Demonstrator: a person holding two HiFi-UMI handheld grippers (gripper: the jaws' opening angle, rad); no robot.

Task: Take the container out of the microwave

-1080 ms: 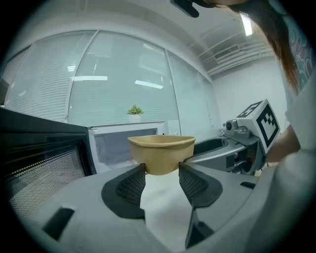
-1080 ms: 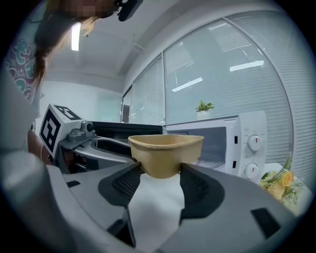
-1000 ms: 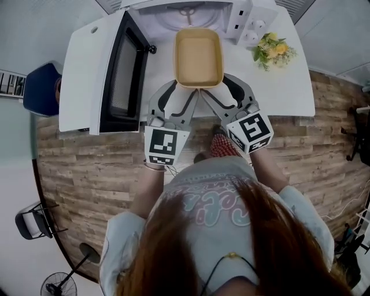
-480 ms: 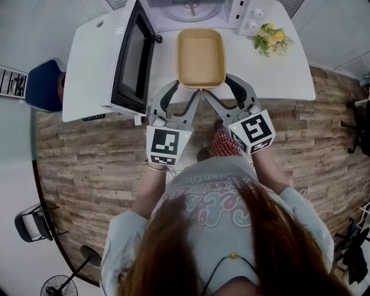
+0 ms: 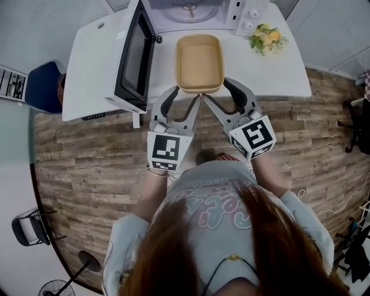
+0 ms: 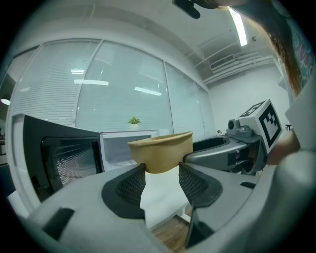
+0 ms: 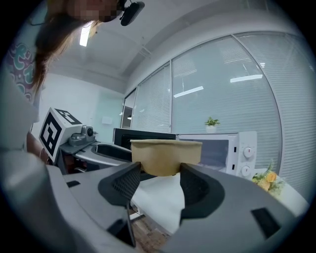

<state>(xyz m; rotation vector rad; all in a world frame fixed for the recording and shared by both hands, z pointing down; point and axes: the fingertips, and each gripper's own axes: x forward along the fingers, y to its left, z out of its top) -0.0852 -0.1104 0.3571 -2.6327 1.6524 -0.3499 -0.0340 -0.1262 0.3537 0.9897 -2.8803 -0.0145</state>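
Note:
The tan, empty rectangular container (image 5: 199, 62) is outside the microwave (image 5: 185, 10), held over the white table (image 5: 277, 69) in front of the open cavity. My left gripper (image 5: 188, 91) is shut on its near left corner, and my right gripper (image 5: 217, 89) is shut on its near right corner. In the left gripper view the container (image 6: 160, 152) sits wedged between the pads of the left gripper (image 6: 161, 170). The right gripper view shows the same: the container (image 7: 165, 155) is clamped by the right gripper (image 7: 160, 173).
The microwave door (image 5: 133, 58) stands swung open at the left of the container. A small bunch of yellow flowers (image 5: 265, 37) lies on the table's right side. A blue chair (image 5: 40, 87) stands at the far left. Wooden floor lies below the table edge.
Both grippers have drawn back toward the person with the container between them. The container is now farther from the microwave opening.

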